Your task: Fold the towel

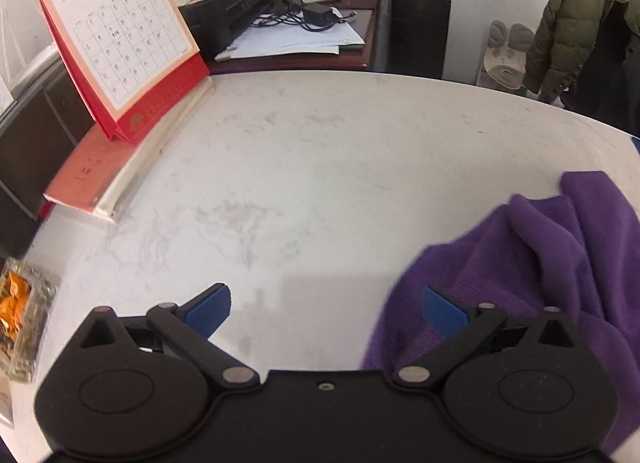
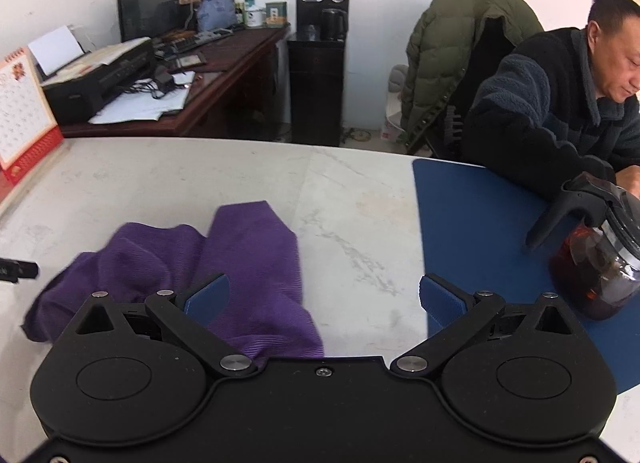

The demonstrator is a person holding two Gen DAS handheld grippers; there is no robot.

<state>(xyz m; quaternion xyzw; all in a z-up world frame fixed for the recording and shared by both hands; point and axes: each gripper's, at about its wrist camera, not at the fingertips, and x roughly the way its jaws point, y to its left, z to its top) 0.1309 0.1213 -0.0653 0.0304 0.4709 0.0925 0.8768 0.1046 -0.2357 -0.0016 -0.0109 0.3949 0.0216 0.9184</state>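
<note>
Purple towel (image 2: 224, 259) crumpled in loose folds on the white marble worktop (image 1: 280, 183), unfolded, near the worktop's near edge. Wide bare marble beyond the towel up to the curved far edge; more bare marble left of the towel in the left wrist view.

Left gripper (image 1: 326, 311) with jaws spread wide, holding nothing; towel just beside its right blue pad (image 1: 444, 313), which overlaps the cloth's left edge in view, contact not clear. Right gripper (image 2: 324, 301) likewise released and empty; towel under and beyond its left blue pad (image 2: 208, 299), right pad over bare marble at the edge of a blue mat (image 2: 472, 215).

Only in the left wrist view: a red book (image 1: 84, 179) at the worktop's left edge, well left of the towel, with a desk calendar (image 1: 124, 35) standing on it, and a glass dish of orange scraps (image 1: 20, 311) at the near left rim.

Only in the right wrist view: the blue mat right of the towel, a glass teapot (image 2: 600, 255) of dark tea on it, and a seated person's dark fleece sleeve (image 2: 532, 143) resting at the mat's far side. A black tip (image 2: 18, 271) at the frame's left edge, just left of the towel.
</note>
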